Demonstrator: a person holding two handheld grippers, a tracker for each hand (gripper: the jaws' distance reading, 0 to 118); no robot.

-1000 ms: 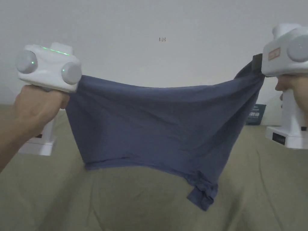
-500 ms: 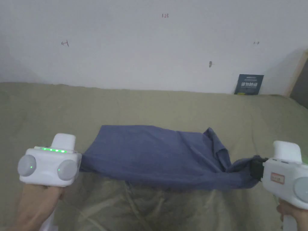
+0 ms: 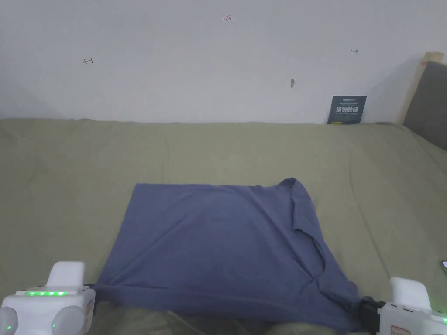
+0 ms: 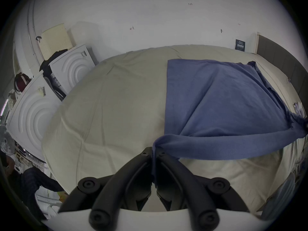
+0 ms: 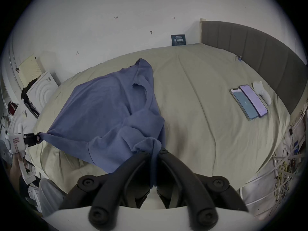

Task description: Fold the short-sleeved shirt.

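Blue short-sleeved shirt point(image 3: 218, 244) spread over an olive bed sheet point(image 3: 65, 174), its far edge lying flat toward 12 o'clock and its near edge lifted slightly off the sheet between the two grippers. Left gripper point(image 3: 89, 290), at 7 o'clock in the head view, has both jaws closed on the near left corner of the shirt; in the left gripper view the cloth is pinched between the black jaws point(image 4: 154, 153) and runs off toward 3 o'clock as a taut rolled band. Right gripper point(image 3: 369, 307), at 5 o'clock in the head view, has both jaws pressed on the near right corner; in the right gripper view a bunched fold of cloth sits between the jaws point(image 5: 154, 149) and hangs down in the gap behind them. The right side of the shirt carries the neck opening point(image 5: 140, 91), with one sleeve point(image 3: 301, 196) folded inward at the far right corner and rumpled ridges running down to the right gripper. The left side lies smooth, with one diagonal crease leading to the left gripper. Two phones point(image 5: 248, 101) lie side by side on the sheet at 2 o'clock in the right gripper view, well apart from the shirt, beside a white object point(image 5: 261, 93) and a grey headboard point(image 5: 258, 51). A dark card point(image 3: 347, 110) leans against the white wall point(image 3: 196, 65) at 1 o'clock in the head view.
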